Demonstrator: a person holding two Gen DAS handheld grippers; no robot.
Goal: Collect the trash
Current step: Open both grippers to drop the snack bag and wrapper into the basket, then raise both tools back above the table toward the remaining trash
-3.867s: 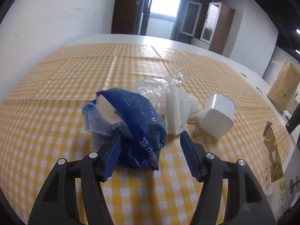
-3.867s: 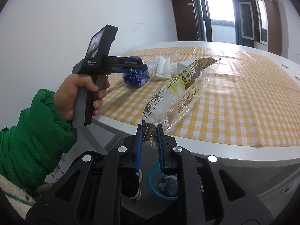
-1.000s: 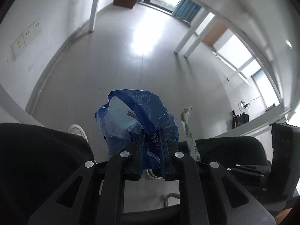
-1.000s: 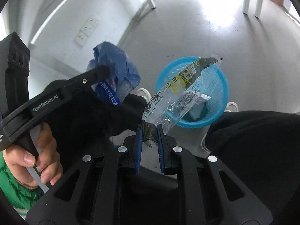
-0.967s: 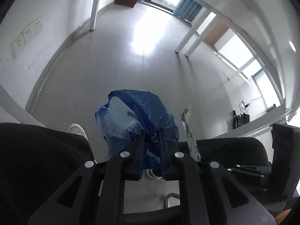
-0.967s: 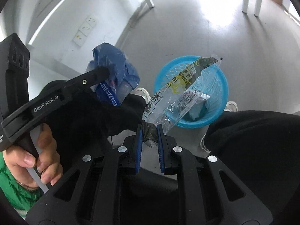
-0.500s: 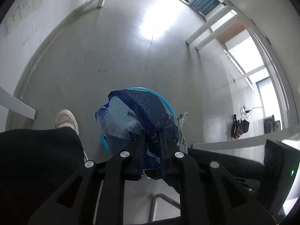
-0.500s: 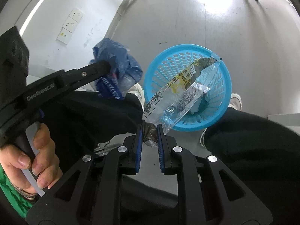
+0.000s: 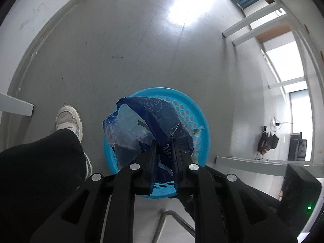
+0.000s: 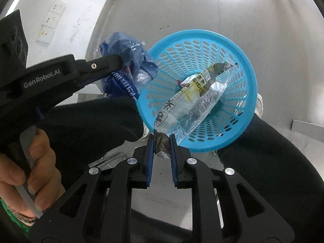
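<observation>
Grey floor below, blue basket (image 10: 249,68) between your feet. Your left gripper (image 9: 163,141) pinches the blue bag (image 9: 141,121) above it; your right gripper (image 10: 161,139), jaws nearly closed, grips the clear wrapper (image 10: 194,101).

- The blue wrapper (image 9: 149,129) is thin crinkled plastic film, glossy, partly see-through.
- The laundry-style basket (image 10: 204,40), beneath the wrapper, is smooth, slightly shiny turquoise plastic pierced with oval holes.
- The printed snack bag (image 10: 194,99) over the basket is clear glossy film with creases.
- Left claw (image 9: 163,147) and right claw (image 10: 161,143): matt black plastic, ribbed blue pads, bright metal screws.
- The floor (image 9: 121,40) around the basket is smooth grey with a dull sheen.
</observation>
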